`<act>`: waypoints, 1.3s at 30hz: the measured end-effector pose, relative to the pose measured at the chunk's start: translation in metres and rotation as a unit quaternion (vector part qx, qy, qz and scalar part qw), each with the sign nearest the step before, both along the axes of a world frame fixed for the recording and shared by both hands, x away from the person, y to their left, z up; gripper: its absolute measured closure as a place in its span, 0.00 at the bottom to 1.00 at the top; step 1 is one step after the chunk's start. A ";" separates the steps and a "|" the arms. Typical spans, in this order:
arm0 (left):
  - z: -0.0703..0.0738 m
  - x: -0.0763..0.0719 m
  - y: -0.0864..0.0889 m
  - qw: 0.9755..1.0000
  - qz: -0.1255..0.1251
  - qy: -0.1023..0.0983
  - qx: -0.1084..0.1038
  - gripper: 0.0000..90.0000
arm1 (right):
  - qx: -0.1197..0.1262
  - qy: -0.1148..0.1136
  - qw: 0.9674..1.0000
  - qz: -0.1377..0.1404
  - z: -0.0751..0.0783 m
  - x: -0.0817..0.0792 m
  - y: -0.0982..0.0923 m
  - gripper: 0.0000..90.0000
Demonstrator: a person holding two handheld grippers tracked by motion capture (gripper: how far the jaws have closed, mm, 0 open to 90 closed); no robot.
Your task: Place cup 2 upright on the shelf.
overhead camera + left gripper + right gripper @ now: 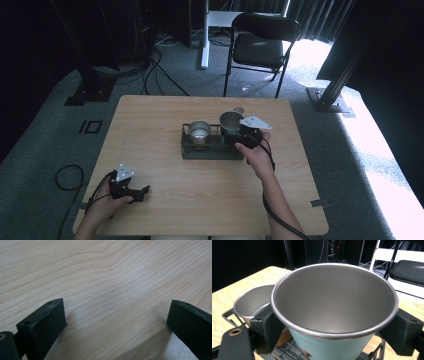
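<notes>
pale blue cup (pixel 329 345), small brown print, unreadable

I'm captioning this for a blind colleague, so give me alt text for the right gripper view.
A light blue cup with a bare metal inside sits clamped between the right gripper's two black jaws, above a dark wire rack. A second metal cup stands behind it on the left, on a pale wooden table.

Cup (pixel 329 315) base cut off by bottom edge in right gripper view; print on its side partly hidden behind jaw.
</notes>
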State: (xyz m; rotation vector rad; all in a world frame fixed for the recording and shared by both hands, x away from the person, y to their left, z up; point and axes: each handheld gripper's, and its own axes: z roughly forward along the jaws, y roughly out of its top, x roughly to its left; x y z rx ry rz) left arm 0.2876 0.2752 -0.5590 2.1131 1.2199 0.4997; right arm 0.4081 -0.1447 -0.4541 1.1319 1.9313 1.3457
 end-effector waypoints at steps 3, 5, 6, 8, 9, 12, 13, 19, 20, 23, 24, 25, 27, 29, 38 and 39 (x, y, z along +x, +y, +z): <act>0.000 0.000 0.000 1.000 0.000 0.000 0.000 0.03 | 0.002 -0.003 1.000 -0.004 -0.006 0.000 0.000 0.15; 0.000 0.000 0.000 1.000 0.000 0.000 0.000 0.03 | -0.001 -0.003 1.000 -0.004 -0.008 0.000 0.000 0.15; 0.000 0.000 0.000 1.000 0.000 0.000 0.000 0.03 | -0.001 -0.002 1.000 -0.003 -0.010 0.000 0.001 0.15; 0.000 0.000 0.000 1.000 0.000 0.000 0.000 0.03 | -0.003 0.001 1.000 -0.003 -0.013 0.001 0.002 0.15; 0.000 0.000 0.000 1.000 0.000 0.000 0.000 0.03 | -0.003 0.001 1.000 -0.004 -0.015 0.001 0.002 0.15; 0.000 0.000 0.000 1.000 0.000 0.000 0.000 0.03 | -0.008 0.005 1.000 -0.003 -0.020 0.002 0.003 0.15; 0.000 0.000 0.000 1.000 0.000 0.000 0.000 0.03 | -0.008 0.004 1.000 -0.003 -0.020 0.002 0.003 0.15; 0.000 0.000 0.000 1.000 0.000 0.000 0.000 0.03 | -0.007 0.003 1.000 -0.002 -0.021 0.001 0.003 0.15; 0.000 0.000 0.000 1.000 0.000 0.000 0.000 0.03 | -0.008 0.002 1.000 -0.001 -0.021 0.001 0.003 0.15; 0.000 0.000 0.000 1.000 0.000 0.000 0.000 0.03 | -0.008 0.007 1.000 0.015 -0.020 0.000 0.002 0.15; 0.000 0.000 0.000 1.000 0.000 0.000 0.000 0.03 | -0.011 0.005 1.000 0.017 -0.020 0.000 0.002 0.14; 0.000 0.000 0.000 1.000 0.000 0.000 0.000 0.03 | -0.012 0.006 1.000 0.017 -0.020 -0.001 0.002 0.14; 0.000 0.000 0.000 1.000 0.000 0.000 0.000 0.03 | -0.010 0.003 1.000 0.018 -0.019 -0.002 0.002 0.13; 0.000 0.000 0.000 1.000 0.000 0.000 0.000 0.03 | -0.012 0.002 1.000 0.017 -0.019 -0.004 0.003 0.13; 0.000 0.000 0.000 1.000 0.000 0.000 0.000 0.03 | -0.017 0.006 1.000 0.016 -0.018 -0.012 -0.005 0.12; 0.000 0.000 0.000 1.000 0.000 0.000 0.000 0.03 | -0.019 0.007 1.000 0.018 -0.018 -0.014 -0.006 0.12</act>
